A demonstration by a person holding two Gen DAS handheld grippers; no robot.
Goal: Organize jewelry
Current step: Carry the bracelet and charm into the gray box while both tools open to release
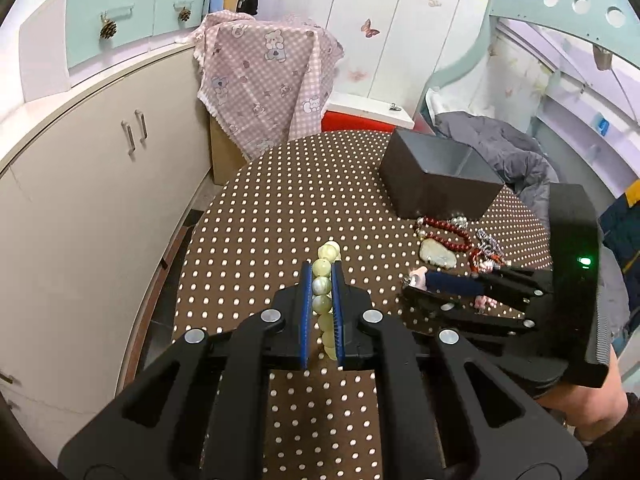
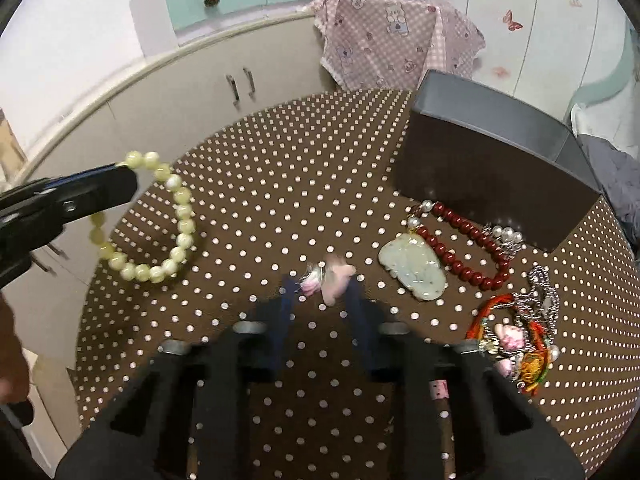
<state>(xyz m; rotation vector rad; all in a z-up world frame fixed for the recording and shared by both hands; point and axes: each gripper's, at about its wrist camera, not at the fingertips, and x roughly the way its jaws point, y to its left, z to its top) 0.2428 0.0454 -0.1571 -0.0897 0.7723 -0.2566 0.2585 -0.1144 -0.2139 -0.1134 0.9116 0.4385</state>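
My left gripper (image 1: 322, 268) is shut on a pale green bead bracelet (image 1: 322, 285), which hangs above the dotted brown table (image 1: 280, 200). From the right wrist view that bracelet (image 2: 184, 216) dangles in a loop from the left gripper (image 2: 128, 176) at the left. My right gripper (image 2: 320, 284) is blurred, its fingers on either side of a small pink charm (image 2: 336, 280) on the table. In the left wrist view the pink charm (image 1: 417, 274) sticks out of the right gripper (image 1: 416, 284) at its tips. An open grey box (image 2: 480, 168) stands at the back right.
In front of the box lie a dark red bead bracelet (image 2: 468, 256), a pale jade pendant (image 2: 416, 268) and a tangle of red cords and silver chains (image 2: 520, 332). A pink checked cloth (image 1: 264, 80) hangs behind the table. White cabinets (image 1: 100, 184) curve along the left.
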